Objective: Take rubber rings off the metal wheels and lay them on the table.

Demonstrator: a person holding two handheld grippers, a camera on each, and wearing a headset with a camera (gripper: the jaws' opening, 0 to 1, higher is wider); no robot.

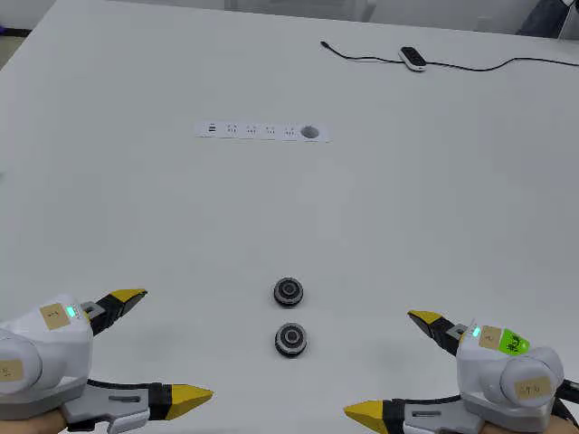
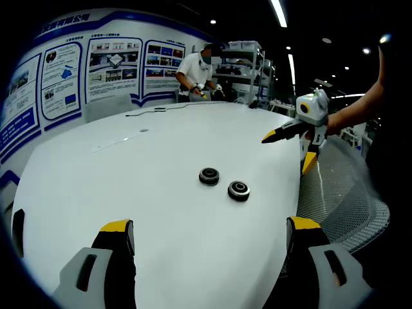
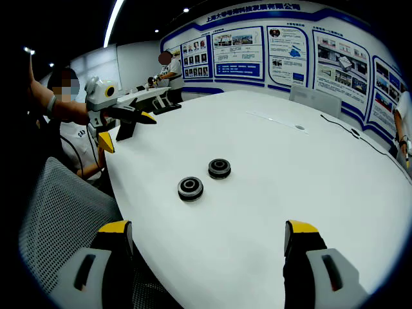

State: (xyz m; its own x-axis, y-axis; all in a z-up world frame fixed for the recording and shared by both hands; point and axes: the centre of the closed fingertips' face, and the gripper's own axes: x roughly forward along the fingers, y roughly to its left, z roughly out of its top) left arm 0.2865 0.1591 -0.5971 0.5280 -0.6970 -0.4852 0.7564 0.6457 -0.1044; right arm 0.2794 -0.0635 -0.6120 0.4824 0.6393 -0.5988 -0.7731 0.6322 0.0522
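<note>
— What is sitting closest to us?

— The left gripper and the right gripper are hanging over the near edge of the table, both with jaws spread wide and carrying nothing.

— Where are the wheels lying?

— Between them. The near wheel is resting flat at roughly three o'clock from the left gripper and nine from the right. The far wheel is sitting just beside it, at its twelve o'clock.

— How are the rings going to handle?

— I'm guessing each rubber ring is light, soft and stretchy, hugging a small, heavier, slippery metal wheel. I'm thinking one gripper is pinning the wheel while the other is pinching the dark outer band at its edge.
</note>
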